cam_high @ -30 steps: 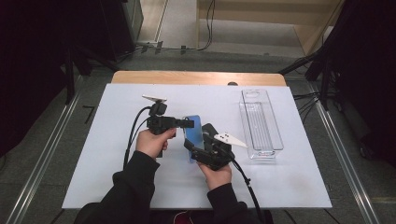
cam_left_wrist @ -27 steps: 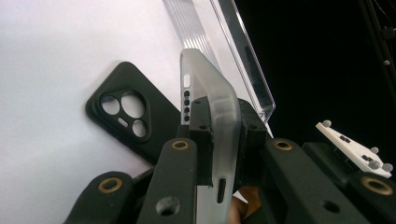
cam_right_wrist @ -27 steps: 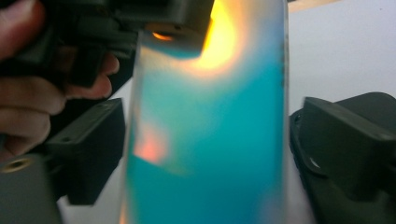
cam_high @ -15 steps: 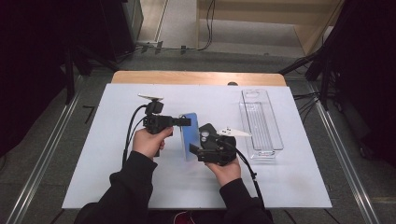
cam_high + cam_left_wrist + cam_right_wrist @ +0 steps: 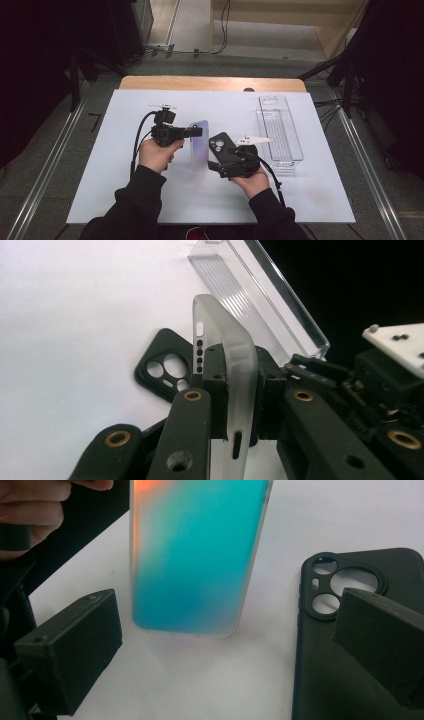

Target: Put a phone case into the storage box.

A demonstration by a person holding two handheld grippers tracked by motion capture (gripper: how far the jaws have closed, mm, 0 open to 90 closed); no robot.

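1. The left gripper (image 5: 192,132) is seen with its jaws clamped on the frosted phone case (image 5: 199,145), which is held upright on edge above the white surface (image 5: 110,165).
2. The black phone case (image 5: 218,143) is laid flat just beside it.
3. The right gripper (image 5: 220,165) has just been opened; its jaws are spread wide and nothing is gripped.
4. A clear tray (image 5: 280,130) is set farther right.

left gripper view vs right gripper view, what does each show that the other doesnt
Left gripper view alone: the clear tray, and the left gripper shut on the frosted case edge, ports visible. Right gripper view alone: the case's teal-orange face, a hand at top left, and the right gripper with jaws apart, nothing between the pads. Both: the black case lying on the white table.
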